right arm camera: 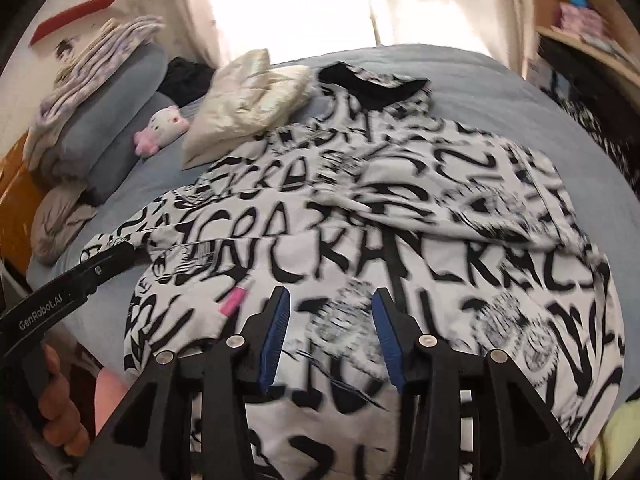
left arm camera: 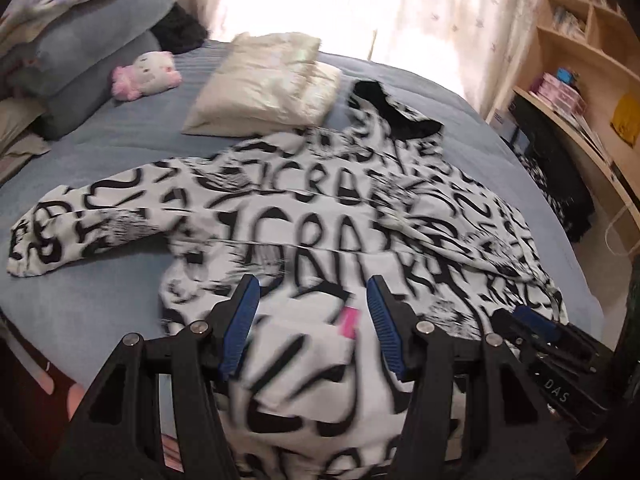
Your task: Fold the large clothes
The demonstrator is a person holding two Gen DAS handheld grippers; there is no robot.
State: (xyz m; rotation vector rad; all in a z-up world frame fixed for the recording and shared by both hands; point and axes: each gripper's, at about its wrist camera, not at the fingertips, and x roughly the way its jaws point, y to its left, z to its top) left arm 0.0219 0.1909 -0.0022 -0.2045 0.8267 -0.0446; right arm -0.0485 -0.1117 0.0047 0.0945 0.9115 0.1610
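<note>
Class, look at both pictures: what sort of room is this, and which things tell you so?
Most likely a bedroom: a blue-sheeted bed with stacked pillows, a plush toy, and bookshelves beside a curtained window.

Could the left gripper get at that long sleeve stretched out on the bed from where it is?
Probably yes. The left gripper is open with nothing between its fingers, above the printed garment. The sleeve lies flat on the blue bedcover off to its left, with nothing lying on it or between it and the gripper.
</note>
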